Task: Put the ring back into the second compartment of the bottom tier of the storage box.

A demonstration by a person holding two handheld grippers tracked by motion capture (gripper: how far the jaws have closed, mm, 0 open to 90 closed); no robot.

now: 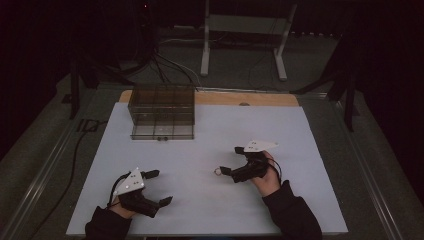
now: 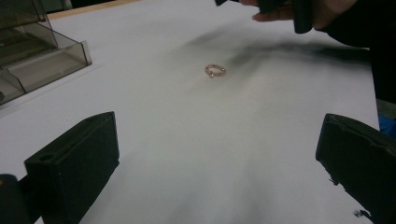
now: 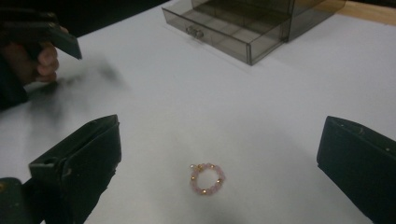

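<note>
Pink bead ring (image 3: 207, 178) with gold spacers, lying flat on white surface (image 3: 261, 116); smoky clear drawer box (image 1: 162, 111) standing well apart.

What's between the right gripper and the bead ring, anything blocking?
Nothing visible. The bead ring lies on bare white table just ahead of the right gripper, whose jaws stand wide apart. The left gripper and drawer box sit well off that line.

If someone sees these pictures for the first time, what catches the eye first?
A small pink beaded ring lies on the white table, just ahead of the open right gripper. A smoky clear drawer box stands at the far left, and the left gripper waits open near the front edge.
</note>
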